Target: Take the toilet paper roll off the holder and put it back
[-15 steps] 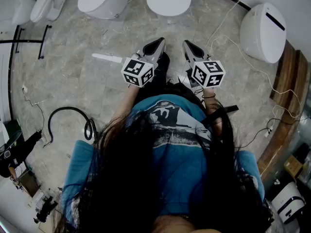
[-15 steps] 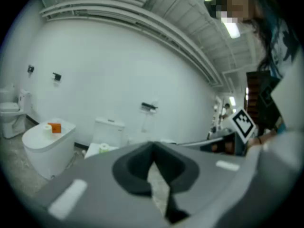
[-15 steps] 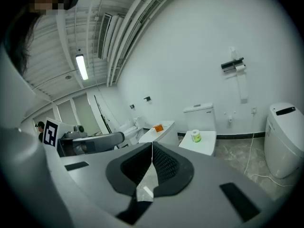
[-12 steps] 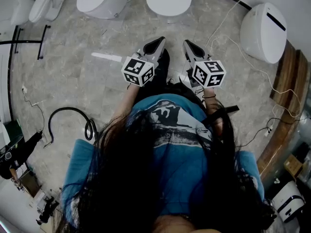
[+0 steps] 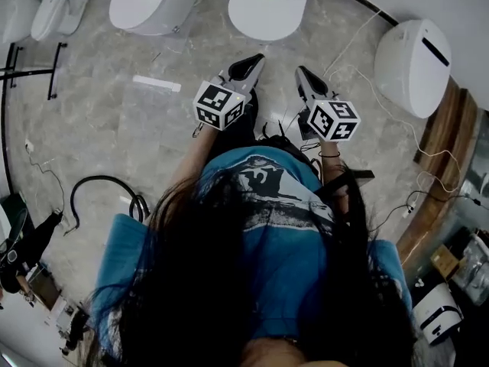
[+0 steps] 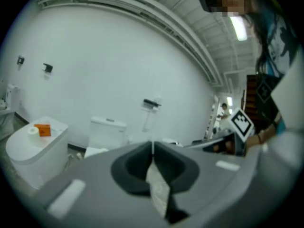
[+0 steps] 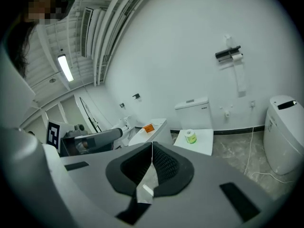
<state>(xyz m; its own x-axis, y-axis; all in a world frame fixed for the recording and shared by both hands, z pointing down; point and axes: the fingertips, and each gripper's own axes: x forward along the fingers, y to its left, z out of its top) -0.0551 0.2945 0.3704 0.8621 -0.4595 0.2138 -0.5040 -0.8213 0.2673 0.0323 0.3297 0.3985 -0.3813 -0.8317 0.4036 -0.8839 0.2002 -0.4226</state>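
A black wall holder (image 7: 228,53) is mounted high above a toilet, with a white roll end (image 7: 237,57) on it and a strip of paper hanging down. The left gripper view shows this holder (image 6: 152,103) small and far off. A separate toilet paper roll (image 7: 190,137) with a green wrap stands on a closed white toilet lid (image 5: 263,10). My left gripper (image 5: 252,61) and right gripper (image 5: 302,73) are held side by side in front of the person, well short of the wall. Both sets of jaws are pressed together with nothing between them.
Another toilet (image 5: 157,2) at the far left carries an orange box (image 6: 42,129) and a small roll. A round white toilet (image 5: 412,48) stands at the right. White cables (image 5: 397,113) and a black hose (image 5: 107,186) lie on the marble floor. A wooden ledge (image 5: 443,151) runs along the right.
Both grippers have shifted slightly forward towards the toilets, and the head view has tilted a little. The jaws have stayed shut.
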